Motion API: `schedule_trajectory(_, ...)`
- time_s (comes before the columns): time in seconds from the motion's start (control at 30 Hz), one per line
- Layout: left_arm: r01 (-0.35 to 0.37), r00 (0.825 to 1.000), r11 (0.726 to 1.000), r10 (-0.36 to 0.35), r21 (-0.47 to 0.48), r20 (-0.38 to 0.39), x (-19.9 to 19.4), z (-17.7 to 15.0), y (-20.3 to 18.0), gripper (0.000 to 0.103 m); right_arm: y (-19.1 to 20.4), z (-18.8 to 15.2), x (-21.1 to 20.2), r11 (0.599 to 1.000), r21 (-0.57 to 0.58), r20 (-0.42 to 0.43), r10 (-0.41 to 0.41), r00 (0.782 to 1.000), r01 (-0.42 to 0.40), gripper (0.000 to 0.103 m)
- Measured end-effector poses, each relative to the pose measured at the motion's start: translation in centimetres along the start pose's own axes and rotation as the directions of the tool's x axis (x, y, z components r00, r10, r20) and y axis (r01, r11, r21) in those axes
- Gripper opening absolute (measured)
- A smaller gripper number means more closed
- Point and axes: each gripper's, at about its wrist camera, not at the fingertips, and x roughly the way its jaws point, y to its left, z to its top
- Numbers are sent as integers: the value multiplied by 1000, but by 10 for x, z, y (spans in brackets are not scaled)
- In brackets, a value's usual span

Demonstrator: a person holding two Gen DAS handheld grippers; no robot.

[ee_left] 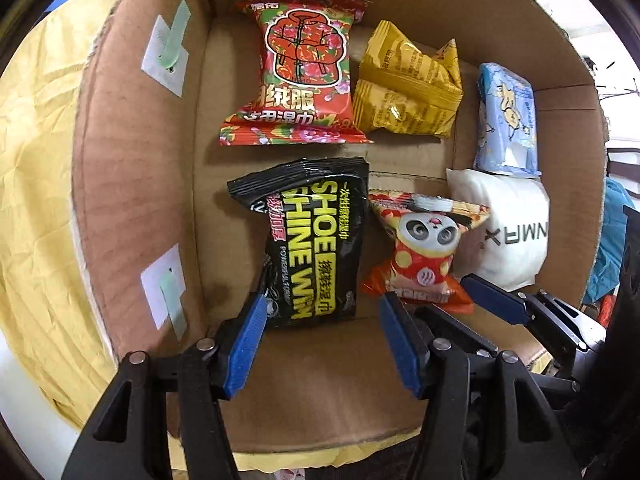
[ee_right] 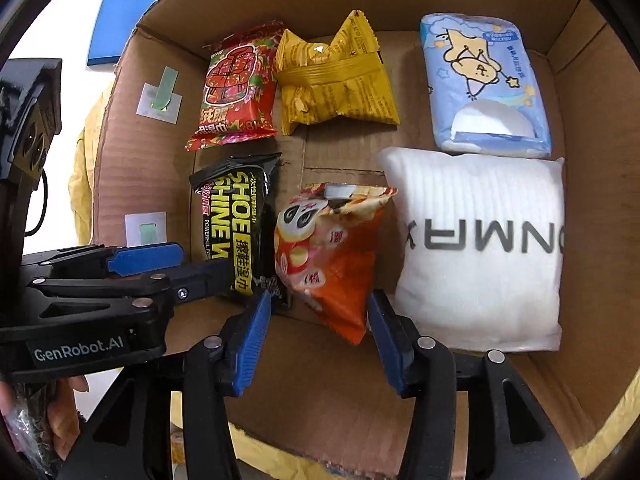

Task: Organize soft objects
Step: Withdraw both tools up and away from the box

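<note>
Six soft packs lay in two rows inside the cardboard box point(ee_left: 136, 200). The left tool point(ee_left: 322, 312) was spread wide over the black shoe-wipe pack point(ee_left: 316, 240), holding nothing. The right tool point(ee_right: 318, 312) was spread wide around the bottom of the panda snack bag point(ee_right: 328, 256).

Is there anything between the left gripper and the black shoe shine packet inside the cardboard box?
Nothing visible. The left gripper is open, and the black shoe shine packet lies flat directly ahead between its two fingers. The panda packet lies just to the right of it, outside that path, and the right gripper faces the panda packet.
</note>
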Motion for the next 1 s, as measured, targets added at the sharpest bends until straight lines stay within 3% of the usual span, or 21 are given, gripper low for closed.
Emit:
schedule_trajectory(0.1,10,1000,1000,-10,-8,13,-6,-6,-3,57,-1,-4,-10,1000,-8,19,-27,999,27,54)
schedule_trajectory(0.23,-32,995,999,33,-10,90,-23,-22,-7,57,-6,-6,-27,998,-1,52,-64,997,64,54)
schedule_trajectory(0.5,-107,961,994,108,-17,256,-59,-52,-24,57,-18,-9,-59,988,17,103,-156,982,155,55)
schedule_trajectory(0.67,-144,940,989,142,-16,311,-74,-59,-32,57,-24,-10,-79,981,39,148,-191,970,188,70)
schedule_trajectory(0.7,-147,938,989,144,-15,316,-75,-60,-34,59,-25,-10,-81,981,43,152,-192,970,187,73)
schedule_trajectory(0.77,-145,935,989,144,-19,324,-76,-57,-37,69,-25,-9,-83,979,56,157,-203,966,197,91)
schedule_trajectory(0.83,-146,932,989,147,-27,333,-75,-55,-40,70,-28,-11,-87,978,61,167,-207,964,199,99)
schedule_trajectory(0.87,-141,926,989,144,-34,348,-78,-56,-40,71,-28,-12,-89,976,65,174,-217,961,208,102)
schedule_trajectory(0.97,-150,916,988,154,-39,371,-80,-55,-42,92,-30,-14,-95,973,69,186,-229,955,220,103)
schedule_trajectory(1.0,-156,913,987,161,-42,375,-82,-56,-43,92,-31,-16,-97,971,72,189,-237,953,227,103)
